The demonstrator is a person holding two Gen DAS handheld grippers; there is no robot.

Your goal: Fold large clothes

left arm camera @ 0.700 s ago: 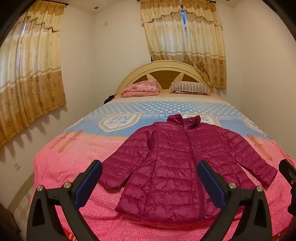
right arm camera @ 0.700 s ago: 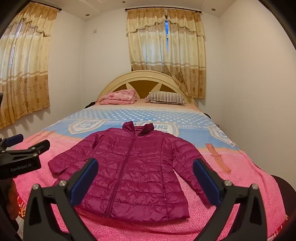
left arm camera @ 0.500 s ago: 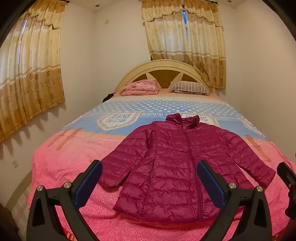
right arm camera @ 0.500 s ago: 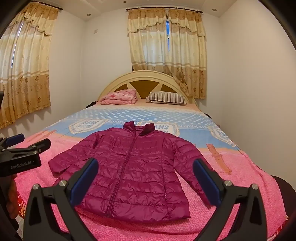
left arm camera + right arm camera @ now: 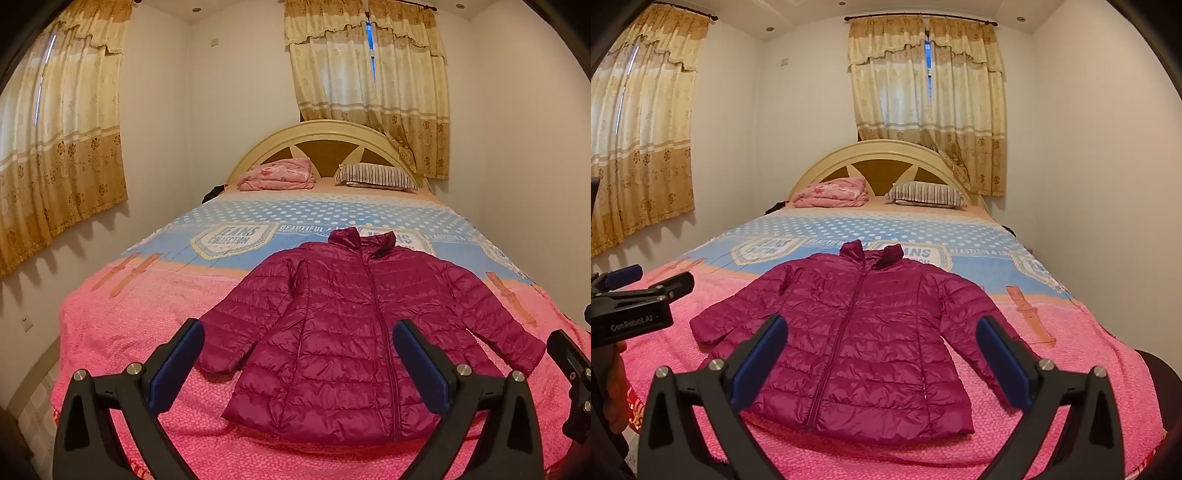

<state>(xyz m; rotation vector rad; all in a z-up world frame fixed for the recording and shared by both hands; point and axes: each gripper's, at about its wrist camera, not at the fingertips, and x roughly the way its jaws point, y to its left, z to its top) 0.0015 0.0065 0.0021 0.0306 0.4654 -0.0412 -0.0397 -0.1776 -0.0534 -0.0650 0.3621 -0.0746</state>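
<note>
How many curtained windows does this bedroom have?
2. One set of curtains hangs on the far wall behind the headboard; the other curtains cover the left wall beside the bed. More windows may lie outside these views.

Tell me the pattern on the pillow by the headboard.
The pillow has dark and light stripes, clearest in the right wrist view.
</note>
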